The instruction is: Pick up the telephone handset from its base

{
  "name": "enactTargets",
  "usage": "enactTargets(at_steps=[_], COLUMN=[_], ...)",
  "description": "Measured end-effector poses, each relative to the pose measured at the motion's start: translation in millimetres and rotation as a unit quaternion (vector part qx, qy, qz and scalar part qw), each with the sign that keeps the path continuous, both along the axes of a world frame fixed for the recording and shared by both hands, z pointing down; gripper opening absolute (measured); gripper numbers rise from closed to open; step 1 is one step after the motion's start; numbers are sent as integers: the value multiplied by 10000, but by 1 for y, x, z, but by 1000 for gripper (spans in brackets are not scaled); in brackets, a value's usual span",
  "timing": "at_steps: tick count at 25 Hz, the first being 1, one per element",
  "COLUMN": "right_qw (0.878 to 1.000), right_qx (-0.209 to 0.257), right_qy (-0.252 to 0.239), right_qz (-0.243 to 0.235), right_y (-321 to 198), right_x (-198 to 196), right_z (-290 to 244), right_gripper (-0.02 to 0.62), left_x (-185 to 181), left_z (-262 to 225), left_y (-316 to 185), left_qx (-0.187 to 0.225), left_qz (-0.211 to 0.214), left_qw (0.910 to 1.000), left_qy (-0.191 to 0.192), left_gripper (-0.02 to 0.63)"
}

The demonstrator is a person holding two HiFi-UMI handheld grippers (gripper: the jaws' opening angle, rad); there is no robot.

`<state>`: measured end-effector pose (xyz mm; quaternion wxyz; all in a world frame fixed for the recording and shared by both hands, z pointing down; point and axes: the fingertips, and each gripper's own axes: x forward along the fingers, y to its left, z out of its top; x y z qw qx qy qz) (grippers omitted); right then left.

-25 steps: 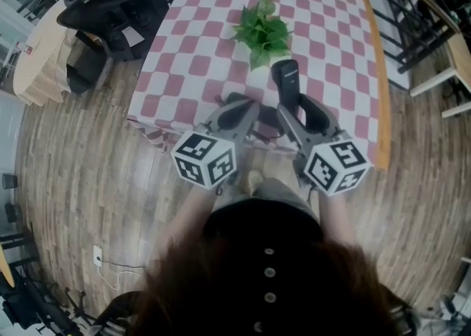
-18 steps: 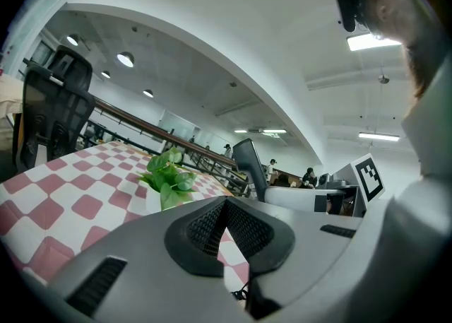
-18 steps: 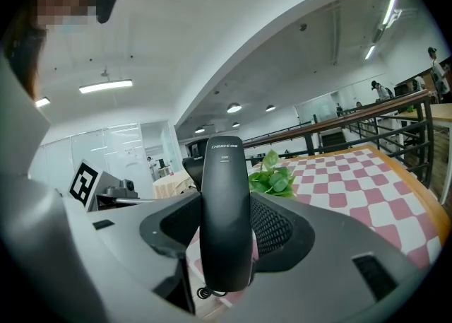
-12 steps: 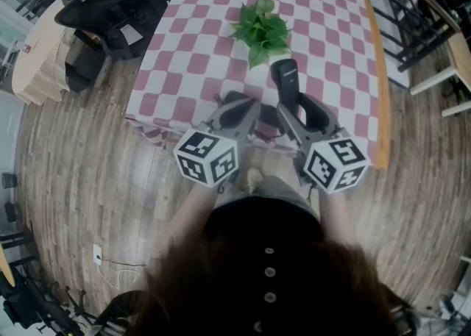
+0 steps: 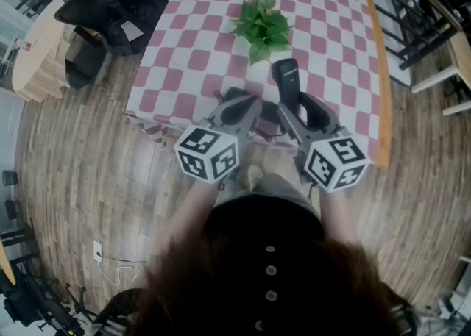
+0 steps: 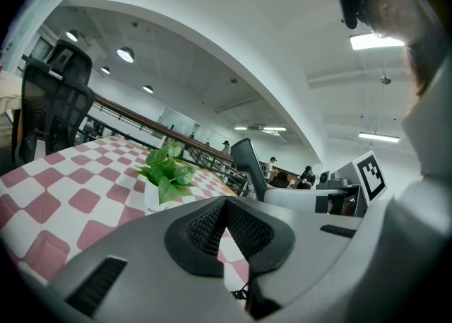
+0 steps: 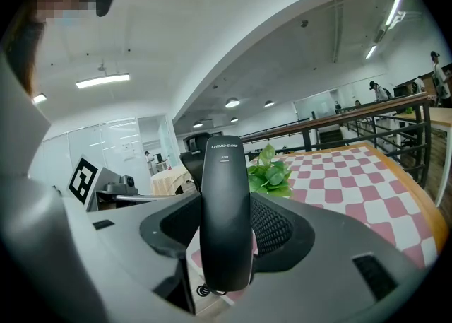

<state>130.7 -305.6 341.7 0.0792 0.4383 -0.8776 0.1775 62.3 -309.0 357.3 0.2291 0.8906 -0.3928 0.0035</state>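
A black telephone handset [image 7: 225,212] stands upright between the jaws of my right gripper [image 7: 226,233], which is shut on it. In the head view the handset [image 5: 287,81] sticks out over the near edge of the checked table, ahead of the right gripper [image 5: 292,112]. A coiled cord [image 7: 203,290] hangs from its lower end. My left gripper [image 5: 246,110] is beside it on the left, shut with nothing in it; its jaws [image 6: 227,233] meet. The handset [image 6: 247,166] shows to the right in the left gripper view. The phone base is hidden under the grippers.
A potted green plant [image 5: 262,29] stands mid-table on the red-and-white checked cloth [image 5: 199,40]. A black office chair [image 5: 110,4] is left of the table, metal railing [image 5: 412,18] to the right. Wooden floor surrounds the table.
Both grippers and the handset have stayed almost in place; the view has shifted very slightly.
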Motion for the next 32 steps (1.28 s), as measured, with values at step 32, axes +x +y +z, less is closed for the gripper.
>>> enactTargets(at_steps=[32], right_qw=[9997], right_qx=[-6], right_qy=[226], right_qz=[-74], right_y=[-12], right_x=[2], right_z=[4], right_gripper=[225], left_x=[13], left_z=[4], left_y=[-9], left_qx=[-22], left_qz=[119], left_qw=[9999], left_qy=[-71], left_gripper=[6])
